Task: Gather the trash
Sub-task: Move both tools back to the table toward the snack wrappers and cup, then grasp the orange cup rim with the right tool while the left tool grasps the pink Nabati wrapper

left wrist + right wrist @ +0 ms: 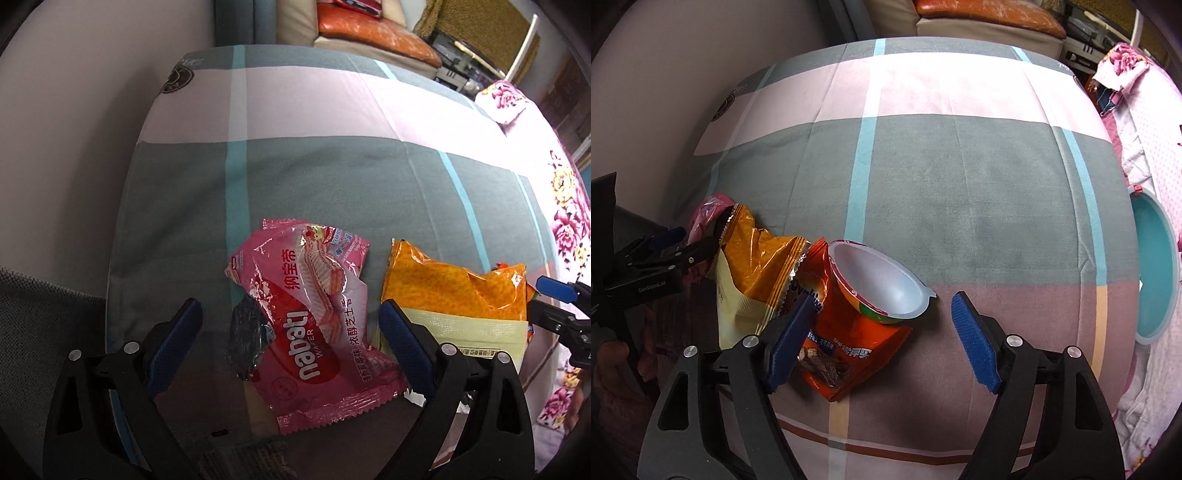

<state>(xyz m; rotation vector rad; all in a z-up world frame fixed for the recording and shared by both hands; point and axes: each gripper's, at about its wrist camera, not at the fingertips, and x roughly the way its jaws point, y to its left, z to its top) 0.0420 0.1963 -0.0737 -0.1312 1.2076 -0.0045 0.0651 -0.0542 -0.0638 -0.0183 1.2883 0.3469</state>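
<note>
Blue-padded left gripper (290, 345) spread wide, straddling pink wafer wrapper (306, 314) flat on checked bedspread (314, 177). Nothing clamped; both pads clear of the film, the right one close against yellow-orange bag (454, 295) lying just beside the pink one. Dark crumpled scrap (245, 343) tucked at the wrapper's left edge.

Right gripper (882, 341) likewise wide apart and empty, hovering over orange snack packet (849, 347) with white plastic cup (882, 284) tipped on its side, resting on the packet. Left pad overlapping the packet's edge in this view; contact impossible to confirm. Teal bin (1154, 269) off the bed's right edge, rim showing, well apart from the litter.

Judged step: approach and line-up for first pickups, all four pieces of trash uncollected on the bed. Next move likely calls for lowering the left gripper onto the pink wrapper and pinching a raised crease, since flat film gives little to bite. Cup looks easier: firm rim, light, liable to roll if nudged. Risk of dragging the neighbouring bag along with either grasp.
</note>
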